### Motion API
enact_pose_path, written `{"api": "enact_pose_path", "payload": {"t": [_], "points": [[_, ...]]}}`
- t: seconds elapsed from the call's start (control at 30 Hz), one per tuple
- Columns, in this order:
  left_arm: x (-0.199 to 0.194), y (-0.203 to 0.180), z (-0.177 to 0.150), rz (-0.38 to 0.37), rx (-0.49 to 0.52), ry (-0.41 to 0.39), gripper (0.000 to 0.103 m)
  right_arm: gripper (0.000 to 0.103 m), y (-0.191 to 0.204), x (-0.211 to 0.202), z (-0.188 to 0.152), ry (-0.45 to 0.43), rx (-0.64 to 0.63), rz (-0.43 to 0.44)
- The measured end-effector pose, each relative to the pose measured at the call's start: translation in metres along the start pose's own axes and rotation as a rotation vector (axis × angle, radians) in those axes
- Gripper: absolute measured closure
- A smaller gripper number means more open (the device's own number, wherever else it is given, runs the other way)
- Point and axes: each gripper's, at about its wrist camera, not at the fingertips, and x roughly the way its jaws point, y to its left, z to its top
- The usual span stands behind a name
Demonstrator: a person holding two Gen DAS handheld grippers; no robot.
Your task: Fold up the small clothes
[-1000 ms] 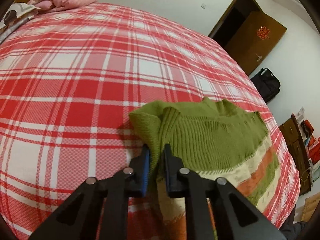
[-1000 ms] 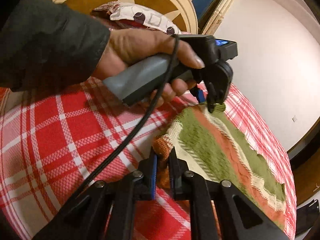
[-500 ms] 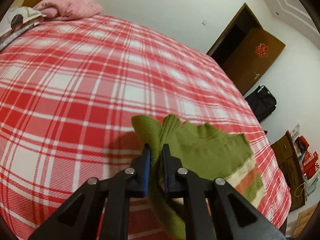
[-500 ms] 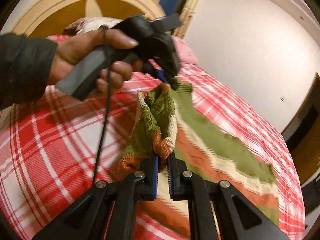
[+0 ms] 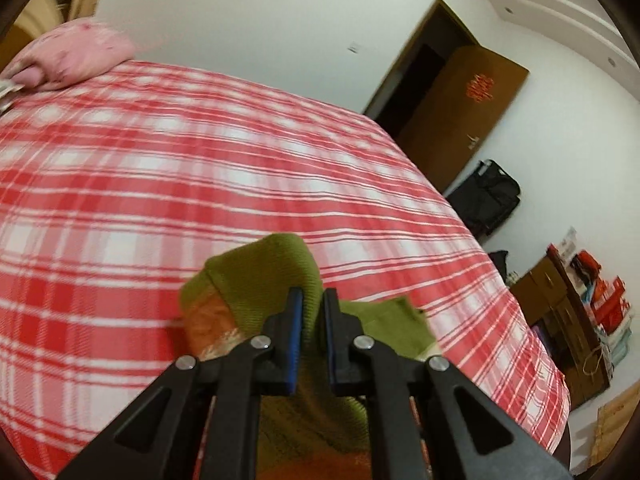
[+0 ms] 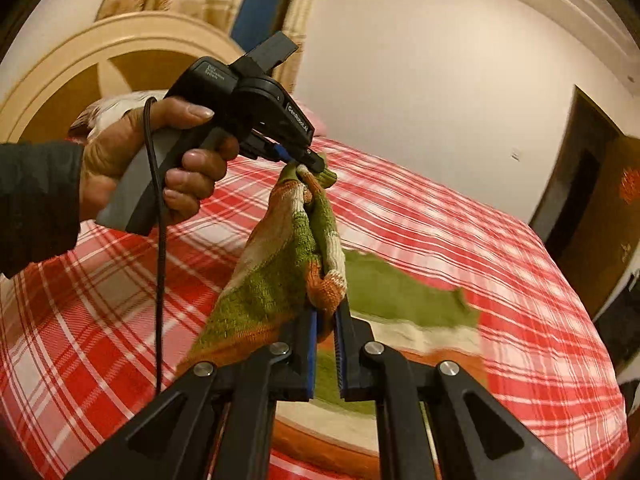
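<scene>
1. Since the knit sweater [image 6: 288, 264] is soft and limp, it likely sags between grips; edges or corners seem best.
2. Both grippers pinch it above the bed [image 6: 440, 224]: left gripper [image 5: 311, 312], right gripper [image 6: 326, 320].
3. Only the right wrist view shows the left hand [image 6: 160, 160].
</scene>
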Motion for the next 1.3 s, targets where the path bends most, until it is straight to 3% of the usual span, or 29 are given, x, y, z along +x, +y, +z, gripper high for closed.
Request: {"api": "enact_pose_path", "payload": {"t": [0.23, 0.63, 1.0, 1.1, 1.17, 1.2, 1.23, 1.3], "points": [[0.053, -0.062, -0.004, -0.044, 0.075, 0.063, 0.093, 0.096, -0.052, -0.012, -0.024, 0.046, 0.09, -0.052], [0.113, -0.123, -0.03, -0.043, 0.16, 0.165, 0.093, 0.096, -0.109, -0.016, -0.071, 0.152, 0.209, -0.08], [0.143, -0.156, -0.051, 0.012, 0.271, 0.202, 0.093, 0.096, -0.125, -0.01, -0.105, 0.244, 0.35, -0.004], [0.134, -0.163, -0.051, 0.022, 0.286, 0.201, 0.083, 0.096, -0.127, -0.006, -0.113, 0.281, 0.371, 0.019], [0.118, -0.166, -0.051, 0.024, 0.306, 0.175, 0.066, 0.096, -0.129, -0.006, -0.116, 0.294, 0.388, 0.043], [0.103, -0.168, -0.052, 0.051, 0.332, 0.138, 0.045, 0.096, -0.131, -0.007, -0.117, 0.289, 0.404, 0.056], [0.093, -0.168, -0.053, 0.06, 0.342, 0.11, 0.029, 0.094, -0.134, -0.008, -0.118, 0.291, 0.425, 0.072], [0.065, -0.164, -0.06, 0.083, 0.371, 0.036, 0.024, 0.088, -0.138, -0.011, -0.119, 0.292, 0.443, 0.072]]}}
